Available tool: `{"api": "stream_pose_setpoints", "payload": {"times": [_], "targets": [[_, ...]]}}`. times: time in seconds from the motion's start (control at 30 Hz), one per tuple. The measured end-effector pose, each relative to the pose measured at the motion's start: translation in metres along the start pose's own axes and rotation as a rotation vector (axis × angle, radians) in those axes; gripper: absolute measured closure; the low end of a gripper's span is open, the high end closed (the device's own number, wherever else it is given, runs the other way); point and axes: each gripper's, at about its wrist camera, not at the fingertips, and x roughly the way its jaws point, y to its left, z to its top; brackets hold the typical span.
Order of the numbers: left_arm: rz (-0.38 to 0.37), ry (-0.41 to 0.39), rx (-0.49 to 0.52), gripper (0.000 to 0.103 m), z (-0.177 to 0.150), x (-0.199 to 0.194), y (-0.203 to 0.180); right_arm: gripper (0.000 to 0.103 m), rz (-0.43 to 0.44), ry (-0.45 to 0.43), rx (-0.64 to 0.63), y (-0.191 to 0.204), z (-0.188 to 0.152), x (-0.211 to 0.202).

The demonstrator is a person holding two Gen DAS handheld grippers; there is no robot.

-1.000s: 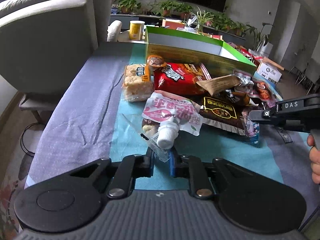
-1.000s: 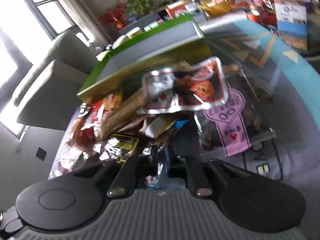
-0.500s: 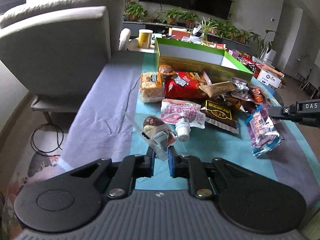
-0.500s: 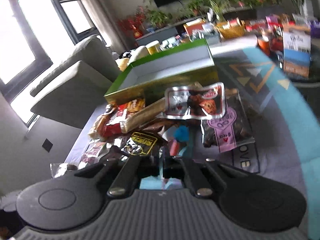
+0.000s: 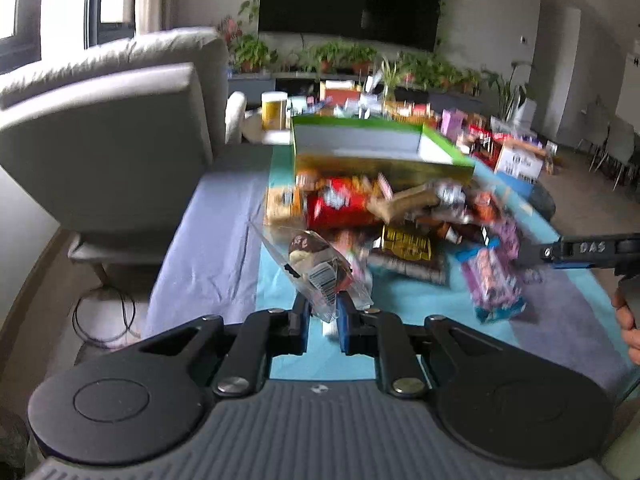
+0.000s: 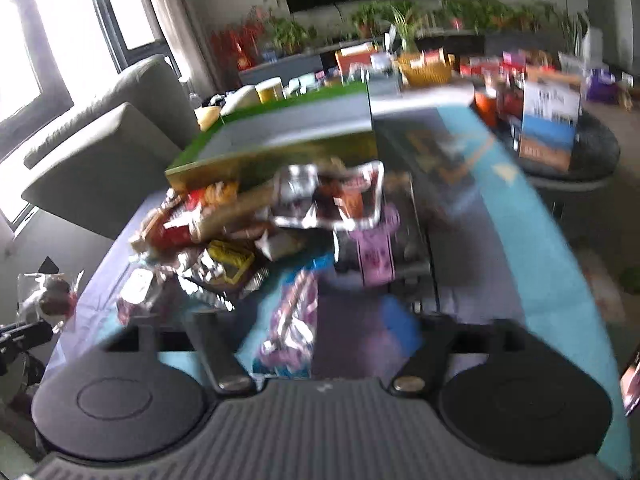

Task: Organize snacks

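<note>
Left wrist view: left gripper (image 5: pixel 323 320) fingers clamped on a clear pouch (image 5: pixel 316 268), held above the tabletop (image 5: pixel 208 248) in front of the snack pile (image 5: pixel 384 216). Green box (image 5: pixel 376 152) sits behind the pile. Right gripper (image 5: pixel 536 254) enters from the right above a purple packet (image 5: pixel 494 288). Right wrist view: blurred; fingers apart, the purple packet (image 6: pixel 290 316) below and between them, seemingly loose.

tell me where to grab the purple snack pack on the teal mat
Pinch the purple snack pack across its narrow middle, from above on the right gripper side: it lies flat, long axis toward that gripper, far end against the pile.
</note>
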Motion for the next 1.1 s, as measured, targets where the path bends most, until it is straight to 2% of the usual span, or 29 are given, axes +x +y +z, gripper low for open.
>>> {"api": "stream_pose_setpoints", "payload": {"times": [0.07,0.17,0.3,0.43,0.47,0.5,0.53,0.67,0.87,0.93,1.03,1.1], "targets": [[0.004,0.049,-0.036,0.089,-0.006,0.012,0.006,0.042,0.019,0.015,0.018,-0.003,-0.001,0.007],[0.003,0.071,-0.098,0.089,-0.01,0.02,0.014,0.042,0.052,0.041,0.062,-0.006,0.002,0.02],[-0.005,0.037,-0.067,0.089,-0.007,0.017,0.008,0.042,0.047,0.073,0.094,-0.006,0.006,0.037],[-0.006,0.018,-0.048,0.089,0.002,0.02,0.003,0.043,0.055,0.096,0.052,0.005,0.006,0.053],[-0.012,0.017,-0.049,0.089,0.004,0.021,0.003,0.044,0.043,0.105,0.019,0.01,0.005,0.057],[-0.017,0.016,-0.049,0.089,0.007,0.023,0.002,0.055,0.017,0.1,-0.019,0.014,0.005,0.057],[-0.02,0.014,-0.046,0.089,0.009,0.024,0.001,0.056,0.018,0.098,-0.028,0.015,0.005,0.056],[-0.042,-0.003,-0.031,0.089,0.021,0.028,-0.006,0.066,0.108,0.033,0.006,0.007,0.014,0.029],[-0.093,-0.069,0.017,0.089,0.067,0.044,-0.027,0.067,0.18,-0.121,-0.003,0.009,0.056,-0.009],[-0.092,-0.1,0.041,0.089,0.087,0.055,-0.034,0.067,0.193,-0.149,-0.004,0.012,0.076,-0.009],[-0.091,-0.135,0.058,0.089,0.12,0.077,-0.041,0.067,0.165,-0.226,-0.022,0.017,0.108,0.0],[-0.089,-0.137,0.063,0.089,0.141,0.097,-0.044,0.067,0.166,-0.238,0.002,0.015,0.13,0.015]]}}
